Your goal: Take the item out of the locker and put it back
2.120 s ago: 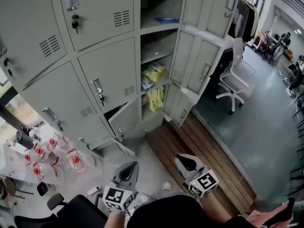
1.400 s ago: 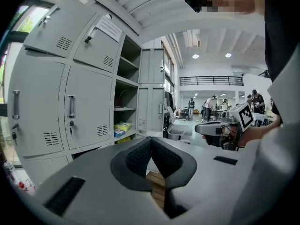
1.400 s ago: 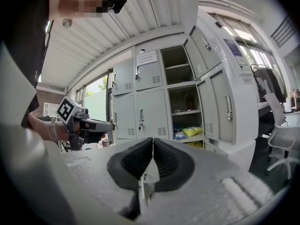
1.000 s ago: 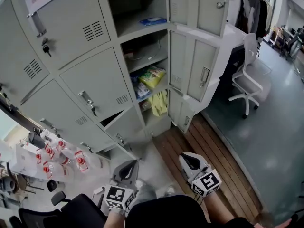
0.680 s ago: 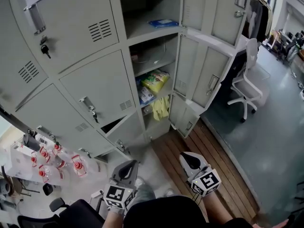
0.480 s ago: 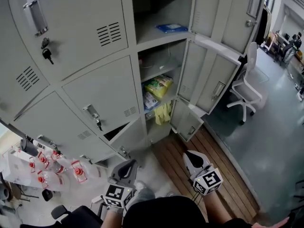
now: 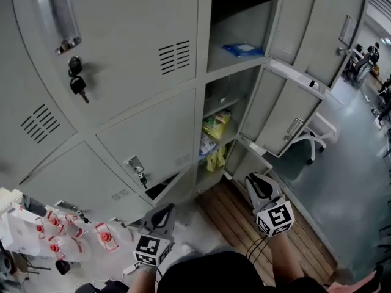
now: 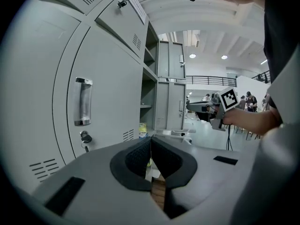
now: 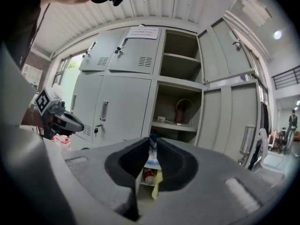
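Observation:
The grey locker bank has one open column (image 7: 235,72). On its shelves lie a flat blue packet (image 7: 243,49), a yellow-green bag (image 7: 215,126) and yellow gloves (image 7: 215,159). My left gripper (image 7: 161,212) is low in front of the closed doors, shut with nothing in it; its tips meet (image 8: 151,142). My right gripper (image 7: 258,180) points at the open column from below, well short of it. Its jaws (image 9: 153,142) are opening to a narrow gap with nothing between them; through the gap show the shelf items and the yellow gloves (image 9: 157,184).
Open locker doors (image 7: 292,112) swing out to the right of the column. Keys (image 7: 76,84) hang from a closed door. Bottles with red caps (image 7: 61,240) stand at lower left. A wooden platform (image 7: 244,224) lies under the lockers, with a white chair (image 7: 317,130) beyond.
The lockers have come closer and fill more of the head view. My right gripper has risen a little toward the open column. The left gripper has stayed low.

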The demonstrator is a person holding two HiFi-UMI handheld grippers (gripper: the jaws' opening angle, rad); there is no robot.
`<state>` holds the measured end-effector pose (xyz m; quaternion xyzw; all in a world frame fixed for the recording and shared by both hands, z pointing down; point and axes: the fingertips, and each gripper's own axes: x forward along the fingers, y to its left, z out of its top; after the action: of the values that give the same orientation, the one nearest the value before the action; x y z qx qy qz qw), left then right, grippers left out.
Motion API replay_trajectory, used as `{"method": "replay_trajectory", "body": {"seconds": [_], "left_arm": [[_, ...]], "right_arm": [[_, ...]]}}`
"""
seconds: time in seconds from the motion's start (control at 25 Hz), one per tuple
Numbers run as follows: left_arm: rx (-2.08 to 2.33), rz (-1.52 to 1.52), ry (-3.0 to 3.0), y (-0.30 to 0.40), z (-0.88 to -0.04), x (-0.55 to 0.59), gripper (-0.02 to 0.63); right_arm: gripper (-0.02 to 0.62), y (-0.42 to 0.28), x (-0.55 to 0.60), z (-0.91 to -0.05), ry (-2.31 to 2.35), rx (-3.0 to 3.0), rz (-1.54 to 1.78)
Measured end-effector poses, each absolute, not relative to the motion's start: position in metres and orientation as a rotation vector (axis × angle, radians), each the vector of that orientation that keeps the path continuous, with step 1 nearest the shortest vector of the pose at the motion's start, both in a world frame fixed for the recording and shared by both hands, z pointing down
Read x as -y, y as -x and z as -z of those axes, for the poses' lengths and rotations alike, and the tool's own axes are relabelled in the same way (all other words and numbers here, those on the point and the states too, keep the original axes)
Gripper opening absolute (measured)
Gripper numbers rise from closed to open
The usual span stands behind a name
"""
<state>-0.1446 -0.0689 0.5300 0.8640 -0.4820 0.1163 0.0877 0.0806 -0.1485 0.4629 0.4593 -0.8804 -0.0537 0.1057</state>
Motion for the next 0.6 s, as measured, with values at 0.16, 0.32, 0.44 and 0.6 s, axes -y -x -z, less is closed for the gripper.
{"method": "replay_trajectory", "body": {"seconds": [0.16,0.32,0.44,0.6], "left_arm": [[1.438,-0.35,-2.586,0.154,-0.521,0.09,0.008],[1.467,-0.325,-2.614,0.152,-0.507,0.113,0.008],[1.475,-0.327,-2.623,0.144,-0.497,0.129,0.008],[1.483,-0.339,-2.634,0.131,-0.484,0.145,0.008]], "right_arm": [[0.072,-0.072,0.179,-0.432,-1.363,2.555,0.306],[0.096,-0.067,0.207,-0.4,-1.348,2.463,0.452],[0.121,-0.061,0.228,-0.371,-1.319,2.418,0.6],[0.158,-0.055,0.255,-0.339,-1.268,2.376,0.732]]}}
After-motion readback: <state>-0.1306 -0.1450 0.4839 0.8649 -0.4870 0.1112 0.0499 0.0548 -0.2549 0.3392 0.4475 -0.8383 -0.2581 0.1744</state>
